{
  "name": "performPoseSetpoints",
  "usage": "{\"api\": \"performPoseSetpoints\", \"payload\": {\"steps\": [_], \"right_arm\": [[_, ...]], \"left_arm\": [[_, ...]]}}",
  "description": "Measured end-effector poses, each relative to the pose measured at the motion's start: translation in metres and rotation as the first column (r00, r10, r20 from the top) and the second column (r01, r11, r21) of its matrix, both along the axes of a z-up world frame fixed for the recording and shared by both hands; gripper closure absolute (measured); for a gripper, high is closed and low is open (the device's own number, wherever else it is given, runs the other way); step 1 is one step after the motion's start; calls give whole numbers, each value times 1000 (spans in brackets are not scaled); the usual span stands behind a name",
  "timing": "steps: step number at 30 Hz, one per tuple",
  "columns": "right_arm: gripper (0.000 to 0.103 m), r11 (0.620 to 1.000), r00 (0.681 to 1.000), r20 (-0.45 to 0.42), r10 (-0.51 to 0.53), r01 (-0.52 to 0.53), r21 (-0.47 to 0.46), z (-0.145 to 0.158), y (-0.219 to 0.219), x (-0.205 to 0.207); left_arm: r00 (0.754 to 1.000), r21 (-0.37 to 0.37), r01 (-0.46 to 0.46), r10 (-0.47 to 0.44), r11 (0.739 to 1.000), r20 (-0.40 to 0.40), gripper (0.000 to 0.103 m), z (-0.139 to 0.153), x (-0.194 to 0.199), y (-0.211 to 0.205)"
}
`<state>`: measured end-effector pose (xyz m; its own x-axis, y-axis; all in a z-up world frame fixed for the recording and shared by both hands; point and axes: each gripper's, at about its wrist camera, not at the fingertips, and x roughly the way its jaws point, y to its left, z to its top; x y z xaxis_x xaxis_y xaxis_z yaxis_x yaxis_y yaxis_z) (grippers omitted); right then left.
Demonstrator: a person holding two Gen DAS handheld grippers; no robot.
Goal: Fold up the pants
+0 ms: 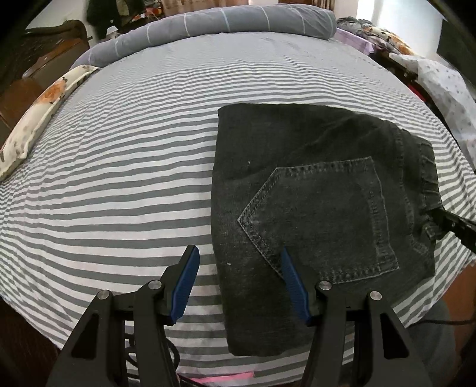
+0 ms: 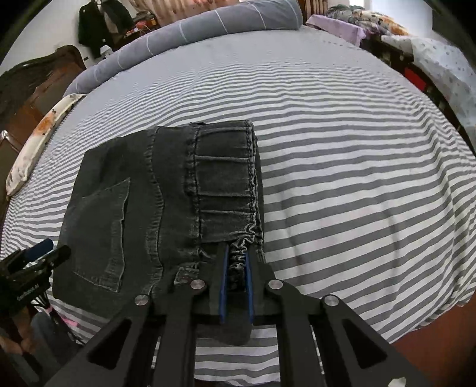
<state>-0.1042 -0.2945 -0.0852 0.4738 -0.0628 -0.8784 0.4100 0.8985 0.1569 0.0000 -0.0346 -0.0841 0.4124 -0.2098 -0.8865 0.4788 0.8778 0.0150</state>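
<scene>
Dark grey jeans (image 1: 312,190) lie folded into a compact rectangle on the striped bed, back pocket up. My left gripper (image 1: 239,256) is open above the fold's near left edge, one blue pad over the sheet and one over the denim, holding nothing. In the right wrist view the jeans (image 2: 142,208) show their elastic waistband (image 2: 226,184) on the right side. My right gripper (image 2: 236,253) is shut on the waistband's near end. Its black fingers (image 1: 452,221) show at the far right of the left wrist view, and the left gripper (image 2: 44,250) shows at the left of the right wrist view.
The bed sheet (image 1: 119,178) is grey and white striped. A rolled grey duvet (image 1: 223,20) lies along the far edge, a floral pillow (image 1: 38,119) at the left. Wooden furniture (image 1: 44,53) stands far left; piled bedding (image 1: 446,86) sits at the right.
</scene>
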Motion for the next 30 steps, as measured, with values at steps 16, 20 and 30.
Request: {"api": "performPoseSetpoints", "payload": {"steps": [16, 20, 30], "right_arm": [[92, 1000, 1000, 3, 2, -2, 25, -9, -4, -1], [91, 999, 1000, 5, 6, -6, 34, -10, -6, 1], [79, 997, 1000, 8, 2, -3, 75, -12, -13, -1]], "left_arm": [[999, 53, 24, -26, 998, 29, 44, -11, 0, -12], [999, 50, 25, -26, 998, 28, 44, -13, 1, -15], [999, 29, 31, -31, 999, 8, 44, -12, 6, -15]]}}
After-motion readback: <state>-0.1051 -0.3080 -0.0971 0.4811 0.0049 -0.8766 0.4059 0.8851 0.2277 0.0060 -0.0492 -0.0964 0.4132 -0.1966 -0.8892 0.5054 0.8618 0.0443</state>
